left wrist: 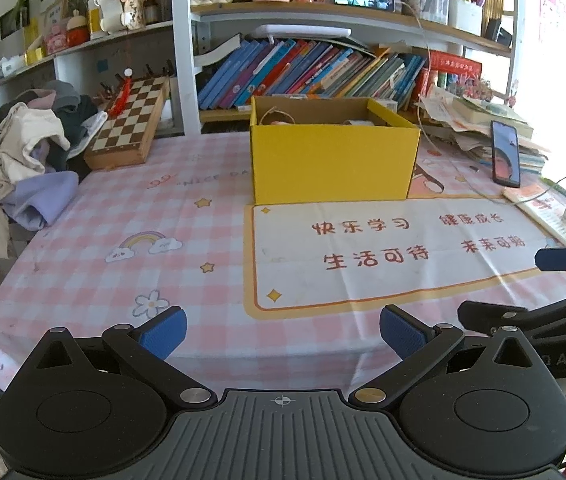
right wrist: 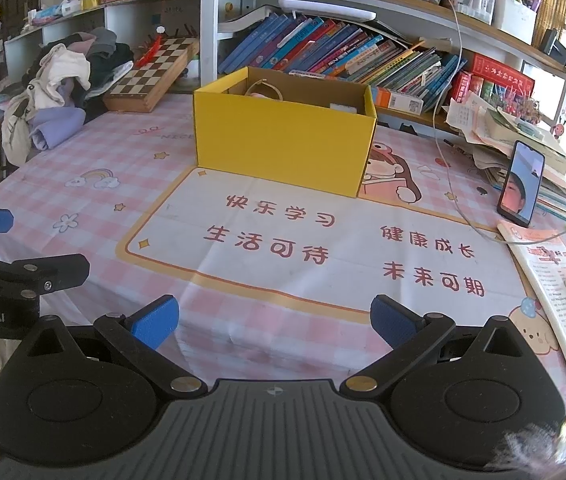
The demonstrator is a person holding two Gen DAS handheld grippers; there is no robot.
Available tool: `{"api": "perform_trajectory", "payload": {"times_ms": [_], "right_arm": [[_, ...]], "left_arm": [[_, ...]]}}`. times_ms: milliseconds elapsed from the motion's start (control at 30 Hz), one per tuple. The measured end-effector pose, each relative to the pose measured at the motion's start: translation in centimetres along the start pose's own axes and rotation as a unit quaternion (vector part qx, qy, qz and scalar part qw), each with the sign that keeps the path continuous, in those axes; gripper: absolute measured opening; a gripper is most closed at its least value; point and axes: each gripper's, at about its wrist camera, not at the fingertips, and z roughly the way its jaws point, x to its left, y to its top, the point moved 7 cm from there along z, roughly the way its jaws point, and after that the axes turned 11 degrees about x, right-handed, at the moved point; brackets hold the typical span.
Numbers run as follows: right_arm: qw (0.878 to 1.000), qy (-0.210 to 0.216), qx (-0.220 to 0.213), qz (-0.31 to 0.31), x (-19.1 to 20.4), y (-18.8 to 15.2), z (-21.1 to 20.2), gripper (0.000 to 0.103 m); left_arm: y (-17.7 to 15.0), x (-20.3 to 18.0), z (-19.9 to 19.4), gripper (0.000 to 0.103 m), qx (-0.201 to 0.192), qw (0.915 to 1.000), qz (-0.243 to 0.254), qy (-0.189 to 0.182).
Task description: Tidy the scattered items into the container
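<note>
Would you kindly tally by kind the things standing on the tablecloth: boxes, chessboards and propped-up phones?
Yellow box: 1
Chessboard: 1
Propped phone: 1
Total: 3

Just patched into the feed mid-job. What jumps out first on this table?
The yellow box dominates, standing open at the middle back of the pink checked tablecloth, with a few items already visible inside. A phone with a lit screen leans against a paper pile to its right, and a heap of clothes sits at the left edge. Both grippers, left and right, hang open and empty.
</note>
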Motion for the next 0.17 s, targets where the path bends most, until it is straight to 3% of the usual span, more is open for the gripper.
{"api": "perform_trajectory", "payload": {"times_ms": [167], "right_arm": [[1.0, 0.001, 0.004, 0.0, 0.07, 0.06, 0.21, 0.103]], "left_arm": [[0.06, 0.11, 0.12, 0.103, -0.001, 1.0, 0.0, -0.005]]}}
